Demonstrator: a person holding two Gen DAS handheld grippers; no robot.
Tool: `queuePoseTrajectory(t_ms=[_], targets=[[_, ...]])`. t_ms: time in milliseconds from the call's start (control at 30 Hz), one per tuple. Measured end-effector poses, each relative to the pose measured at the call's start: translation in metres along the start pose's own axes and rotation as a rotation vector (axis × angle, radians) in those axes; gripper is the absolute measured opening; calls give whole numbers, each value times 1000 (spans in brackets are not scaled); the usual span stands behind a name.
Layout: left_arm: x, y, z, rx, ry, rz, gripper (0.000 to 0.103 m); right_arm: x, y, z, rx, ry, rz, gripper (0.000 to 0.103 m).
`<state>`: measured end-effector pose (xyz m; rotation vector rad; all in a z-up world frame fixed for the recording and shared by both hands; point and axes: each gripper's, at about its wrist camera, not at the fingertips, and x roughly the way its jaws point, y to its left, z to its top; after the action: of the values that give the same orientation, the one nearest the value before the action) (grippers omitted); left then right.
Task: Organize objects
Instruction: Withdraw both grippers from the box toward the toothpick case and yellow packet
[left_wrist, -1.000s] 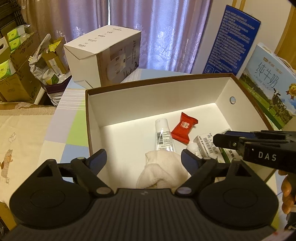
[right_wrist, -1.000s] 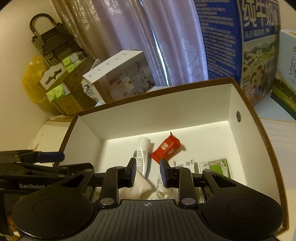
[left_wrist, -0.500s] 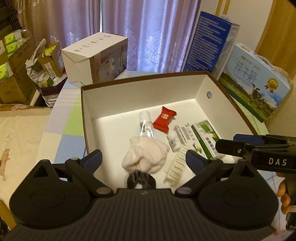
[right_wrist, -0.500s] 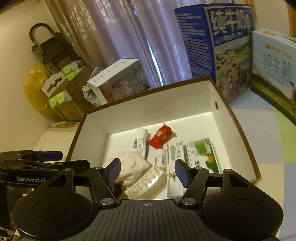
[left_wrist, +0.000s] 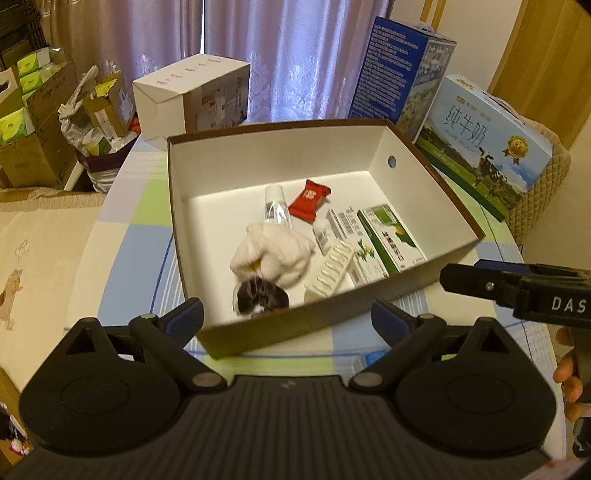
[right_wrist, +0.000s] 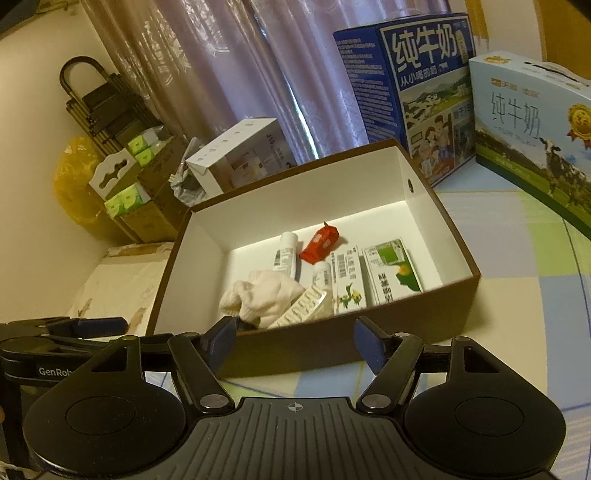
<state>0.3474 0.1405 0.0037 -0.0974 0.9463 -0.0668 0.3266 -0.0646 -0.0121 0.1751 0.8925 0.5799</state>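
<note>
**A:** Tool state first. Your left gripper (left_wrist: 287, 316) stands wide apart with nothing between the jaws. Your right gripper (right_wrist: 294, 341) has jaws opening, also with nothing in them. Both hang just outside the near wall of the brown box (left_wrist: 258, 332).

**B:** And the contents, working from that near wall?

**A:** Nearest it, a dark blurred item (left_wrist: 260, 295); you cannot tell what it is. Touching it, a cream knitted cloth bundle (left_wrist: 273, 254): likely soft and light, so pinch a fold and expect it to sag. Beside it to the right, a white blister strip (left_wrist: 328, 269): thin and stiff; take it by the long edges. Behind that, a small white bottle (left_wrist: 322, 236) and two flat cartons (left_wrist: 391, 236): probably light and rigid; grip across the narrow sides.

**B:** Toward the far wall?

**A:** A clear tube (left_wrist: 275, 206), possibly slippery, and a red sachet (left_wrist: 308, 199), likely crinkly; hold it by a sealed end.
</note>
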Motion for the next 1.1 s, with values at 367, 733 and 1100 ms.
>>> queuePoseTrajectory(t_ms=[367,733,1100], targets=[[-28,-8,-36,-27,13,-9,96,-35,6,-34,9,16,9,69],[-46,-23,-70,-30,40,-16,96,-63,3,-68,26,34,2,69],[-53,-36,-93,-19,64,-10,96,-80,-7,-97,51,62,-3,69]])
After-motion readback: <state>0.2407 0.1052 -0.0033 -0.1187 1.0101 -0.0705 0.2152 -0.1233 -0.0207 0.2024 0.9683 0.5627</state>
